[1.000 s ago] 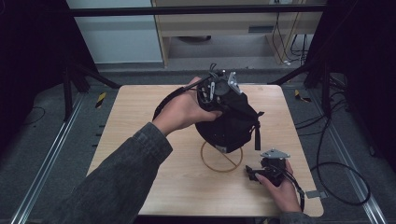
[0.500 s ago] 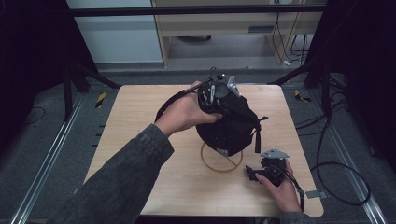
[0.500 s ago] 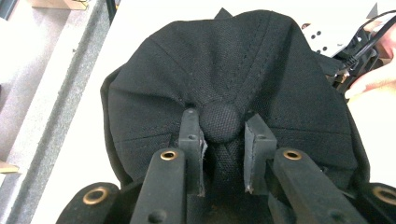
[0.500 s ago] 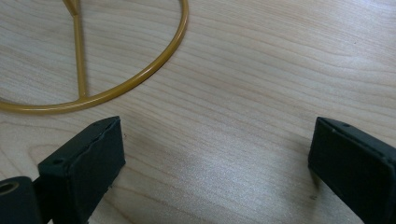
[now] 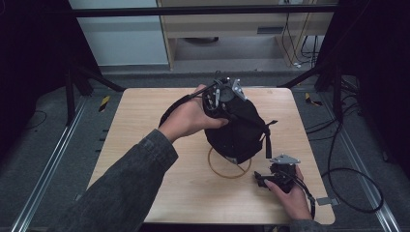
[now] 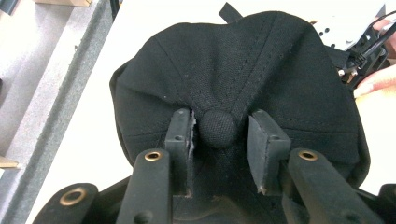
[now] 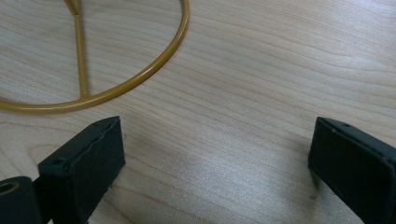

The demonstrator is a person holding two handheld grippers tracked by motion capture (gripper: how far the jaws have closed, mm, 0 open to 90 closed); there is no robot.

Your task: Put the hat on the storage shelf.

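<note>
left claw atop cap, just loosening | right claw released, resting on table

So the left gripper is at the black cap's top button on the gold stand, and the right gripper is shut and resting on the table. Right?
Not quite: the right gripper is open, its jaws standing wide apart over bare table, as the right gripper view shows. The rest holds: the left gripper has its jaws either side of the black cap's top button, over the gold stand.
</note>
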